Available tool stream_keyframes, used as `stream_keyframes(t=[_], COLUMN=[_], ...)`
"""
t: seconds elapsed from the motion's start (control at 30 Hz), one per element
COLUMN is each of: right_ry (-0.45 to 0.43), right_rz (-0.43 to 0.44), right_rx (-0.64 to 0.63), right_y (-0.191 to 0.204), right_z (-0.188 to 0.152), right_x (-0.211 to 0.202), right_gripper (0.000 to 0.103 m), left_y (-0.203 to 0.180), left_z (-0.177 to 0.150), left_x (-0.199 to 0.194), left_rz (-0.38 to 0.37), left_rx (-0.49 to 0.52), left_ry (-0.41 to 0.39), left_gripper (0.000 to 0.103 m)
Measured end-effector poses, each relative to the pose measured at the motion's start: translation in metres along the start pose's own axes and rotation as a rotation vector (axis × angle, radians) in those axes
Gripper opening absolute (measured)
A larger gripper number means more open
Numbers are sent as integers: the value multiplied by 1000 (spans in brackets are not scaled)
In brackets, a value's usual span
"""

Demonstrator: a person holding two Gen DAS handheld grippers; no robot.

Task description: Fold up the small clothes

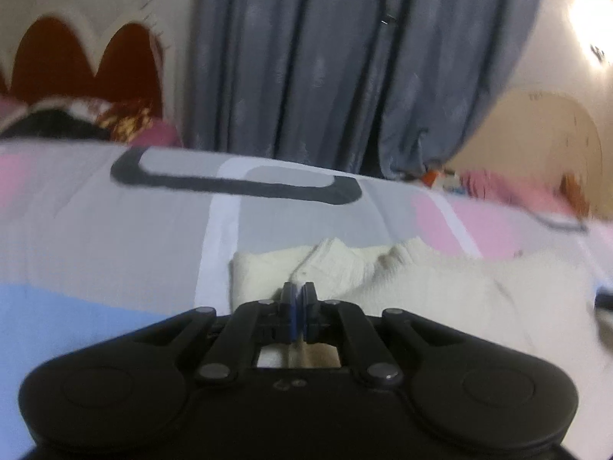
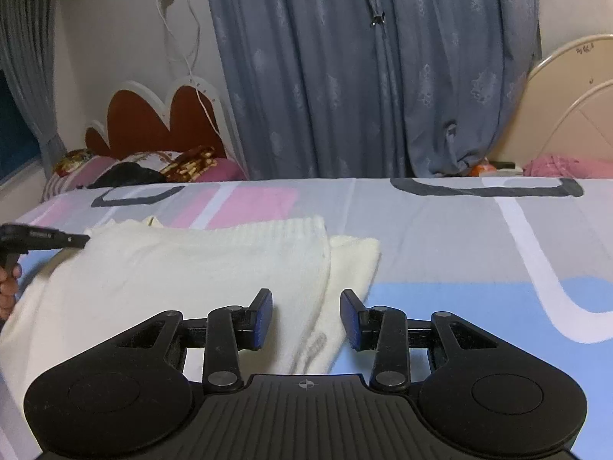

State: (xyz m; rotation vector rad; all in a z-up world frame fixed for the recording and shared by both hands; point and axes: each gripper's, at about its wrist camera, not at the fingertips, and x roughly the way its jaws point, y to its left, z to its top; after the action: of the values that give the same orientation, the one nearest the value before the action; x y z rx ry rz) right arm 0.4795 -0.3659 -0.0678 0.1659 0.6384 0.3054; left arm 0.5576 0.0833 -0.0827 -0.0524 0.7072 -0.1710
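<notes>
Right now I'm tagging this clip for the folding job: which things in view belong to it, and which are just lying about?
Part of the job:
- cream knit sweater
- left gripper, shut
- right gripper, open over the sweater's edge

Just lying about:
- patterned bedsheet
- pillows
- blue curtain
- pink cloth

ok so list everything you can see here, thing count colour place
knit sweater: one, cream, spread on the bed in front of both grippers
bedsheet: one, grey, pink, blue and white blocks, covering the bed
curtain: one, grey-blue, hanging behind the bed
headboard: one, red-brown with white scalloped edge, far left
pillows: a pile, pink and patterned, below the headboard
charger cable: one, white, on the wall
left gripper: one, black with blue pads, shut at the sweater's near edge; whether cloth is pinched is unclear
right gripper: one, black with blue pads, open over the sweater's side edge
hand: one, holding the left gripper
</notes>
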Motion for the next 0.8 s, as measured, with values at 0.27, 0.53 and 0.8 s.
stream_keyframes(t=[0.27,0.53,0.8], right_ry=[63,63,-34], right_rz=[-104,-117,-164], right_rx=[-49,-28,18], right_y=[16,16,13], right_z=[6,1,-3], right_x=[33,36,3], right_gripper=[39,36,1], left_y=[-17,-18,-21], left_z=[-5,-9,-3], left_x=[2,4,-2], left_rz=[19,25,44], left_rx=[128,113,102], left_ry=[-14,-37,-92], left_gripper=[5,3,3])
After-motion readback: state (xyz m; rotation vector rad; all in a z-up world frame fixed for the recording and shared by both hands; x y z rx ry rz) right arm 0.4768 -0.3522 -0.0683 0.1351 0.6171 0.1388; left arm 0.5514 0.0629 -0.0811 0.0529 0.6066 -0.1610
